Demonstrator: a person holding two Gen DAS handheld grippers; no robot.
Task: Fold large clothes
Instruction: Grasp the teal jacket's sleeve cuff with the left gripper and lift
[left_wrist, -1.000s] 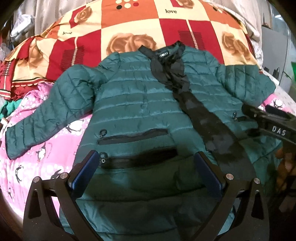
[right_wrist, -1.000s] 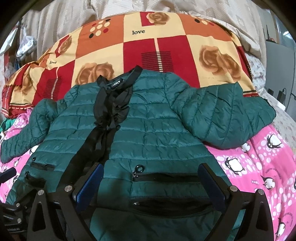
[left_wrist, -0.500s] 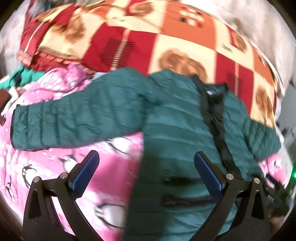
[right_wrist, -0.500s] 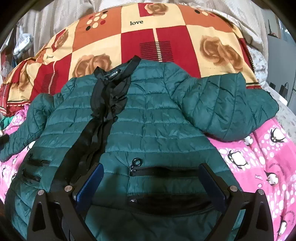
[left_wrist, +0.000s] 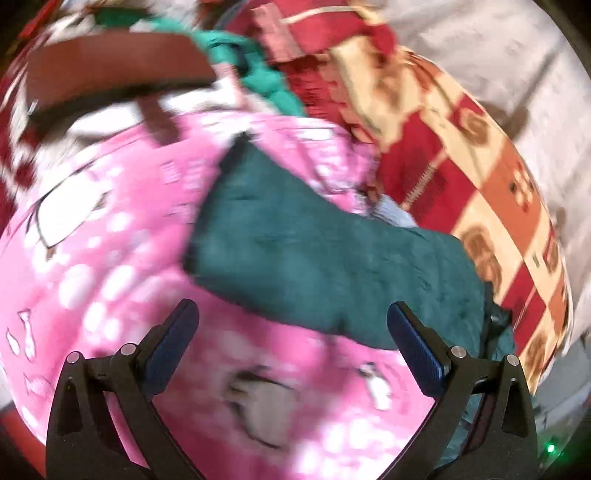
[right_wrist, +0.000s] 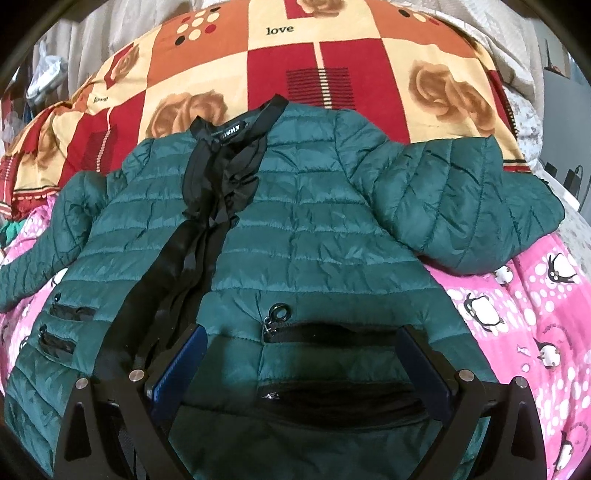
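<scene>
A dark green quilted jacket (right_wrist: 295, 229) with a black front placket lies face up, spread on a pink penguin bedsheet (right_wrist: 524, 306). Its right sleeve (right_wrist: 461, 206) is bent near the shoulder. Its left sleeve (left_wrist: 295, 254) stretches across the sheet in the blurred left wrist view. My left gripper (left_wrist: 291, 347) is open and empty, just short of that sleeve's lower edge. My right gripper (right_wrist: 299, 362) is open and empty above the jacket's lower front, over the zip pockets (right_wrist: 332, 328).
A red, orange and cream rose-patterned blanket (right_wrist: 314, 62) lies behind the jacket. A brown object (left_wrist: 110, 74) and teal cloth (left_wrist: 266, 81) sit past the sleeve's cuff at the bed's left side. A pale curtain (left_wrist: 480, 55) hangs behind.
My left gripper has swung left, from the jacket's body to over the left sleeve and the pink sheet. My right gripper has edged slightly forward over the jacket.
</scene>
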